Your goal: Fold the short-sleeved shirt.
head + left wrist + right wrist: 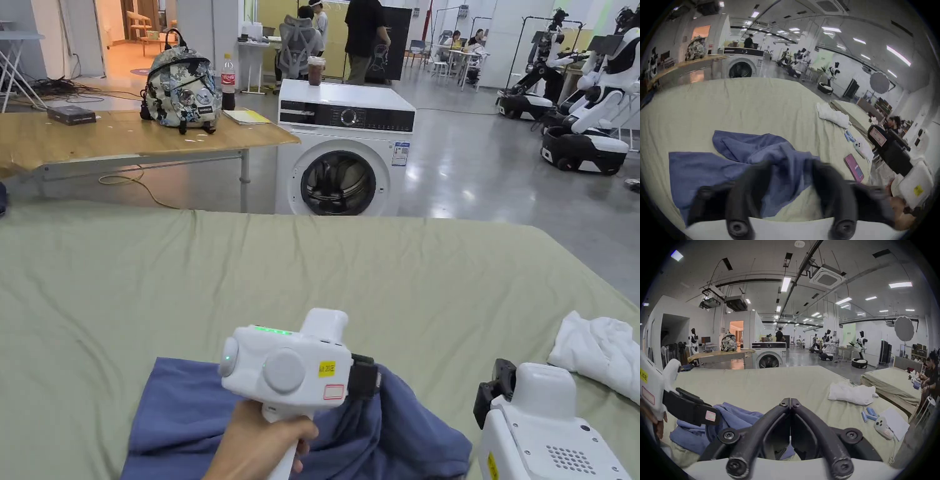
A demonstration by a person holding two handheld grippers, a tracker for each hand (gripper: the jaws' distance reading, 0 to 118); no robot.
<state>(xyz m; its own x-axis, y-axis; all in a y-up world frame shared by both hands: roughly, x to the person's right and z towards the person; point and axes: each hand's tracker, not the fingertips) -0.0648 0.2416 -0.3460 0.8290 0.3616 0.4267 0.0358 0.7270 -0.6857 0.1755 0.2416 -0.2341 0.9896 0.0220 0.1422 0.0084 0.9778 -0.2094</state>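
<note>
A blue short-sleeved shirt [187, 419] lies crumpled at the near edge of a bed covered in a pale green sheet [312, 269]. A hand holds my left gripper [364, 379] just above the shirt's rumpled right part, pointing right. In the left gripper view its jaws [791, 164] stand wide apart over the blue shirt [721, 165], open, blurred, with cloth beneath the gap. My right gripper [494, 390] sits to the right of the shirt. In the right gripper view its jaws [790, 401] are shut together on nothing, with the blue shirt [737, 415] and the left gripper [709, 416] to its left.
A bunched white garment [600, 350] lies at the bed's right side. Nearer the right edge are a pink phone [853, 167], a pale phone [883, 427] and several blue cylinders [869, 414]. Beyond the bed stand a washing machine [344, 150] and a wooden table [94, 134] with a backpack [181, 87].
</note>
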